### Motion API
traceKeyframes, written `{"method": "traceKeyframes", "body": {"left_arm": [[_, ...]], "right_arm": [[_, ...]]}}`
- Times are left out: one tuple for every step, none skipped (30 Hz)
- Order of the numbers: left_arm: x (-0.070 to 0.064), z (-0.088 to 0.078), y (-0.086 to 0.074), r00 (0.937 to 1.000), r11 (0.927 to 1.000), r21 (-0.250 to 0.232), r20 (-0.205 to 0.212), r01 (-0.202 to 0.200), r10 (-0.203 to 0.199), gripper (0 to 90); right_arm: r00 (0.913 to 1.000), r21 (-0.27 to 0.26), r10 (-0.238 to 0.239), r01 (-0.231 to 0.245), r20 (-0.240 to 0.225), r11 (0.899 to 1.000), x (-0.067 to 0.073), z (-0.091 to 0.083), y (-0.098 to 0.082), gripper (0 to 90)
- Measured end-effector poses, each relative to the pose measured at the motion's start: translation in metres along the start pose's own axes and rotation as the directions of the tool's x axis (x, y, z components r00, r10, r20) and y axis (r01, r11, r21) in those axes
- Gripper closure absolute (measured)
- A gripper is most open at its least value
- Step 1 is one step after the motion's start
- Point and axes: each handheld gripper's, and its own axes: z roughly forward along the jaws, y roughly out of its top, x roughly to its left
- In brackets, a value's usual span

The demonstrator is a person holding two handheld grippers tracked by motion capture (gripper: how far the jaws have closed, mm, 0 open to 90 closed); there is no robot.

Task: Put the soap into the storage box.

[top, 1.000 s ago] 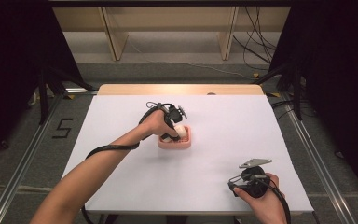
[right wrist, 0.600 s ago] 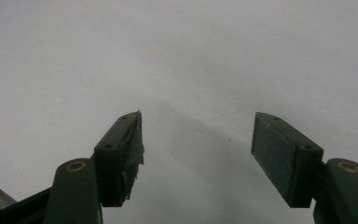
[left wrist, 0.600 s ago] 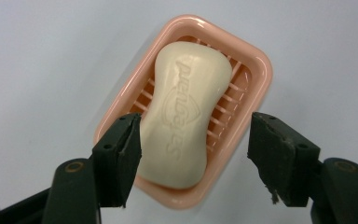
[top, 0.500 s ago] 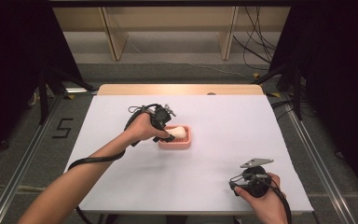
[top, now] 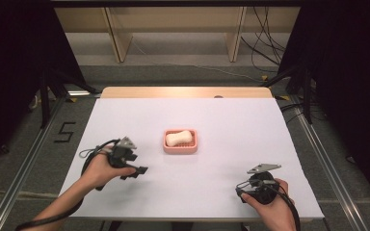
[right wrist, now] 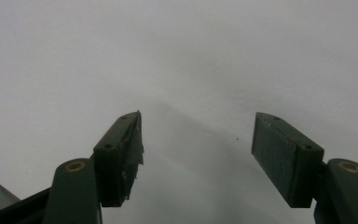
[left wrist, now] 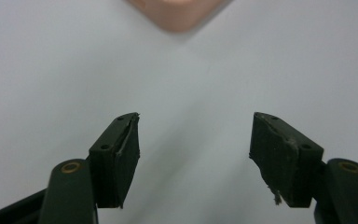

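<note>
We are seeing a pale bone-shaped soap point(top: 179, 138) lying flat in a pink rectangular dish point(top: 193, 147), sitting mid-table on the white surface.

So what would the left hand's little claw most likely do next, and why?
Probably just settle on the table near the person and rest. The soap already lies in the pink dish, the left gripper is well clear of it with jaws open and empty, and the right gripper sits open too.

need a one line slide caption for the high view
White soap bar lying in a pink dish mid-table, both open grippers, left and right, apart from it near the table's front edge.
</note>
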Motion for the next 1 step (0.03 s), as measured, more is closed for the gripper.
{"method": "traceKeyframes", "body": {"left_arm": [[-0.0004, -0.0049, -0.0117, 0.9996, 0.9997, -0.008, -0.016, 0.022, -0.022, 32.5]], "right_arm": [[1.0000, 0.004, 0.001, -0.001, -0.004, 1.000, 0.0001, 0.0009, 0.0002, 34.4]]}}
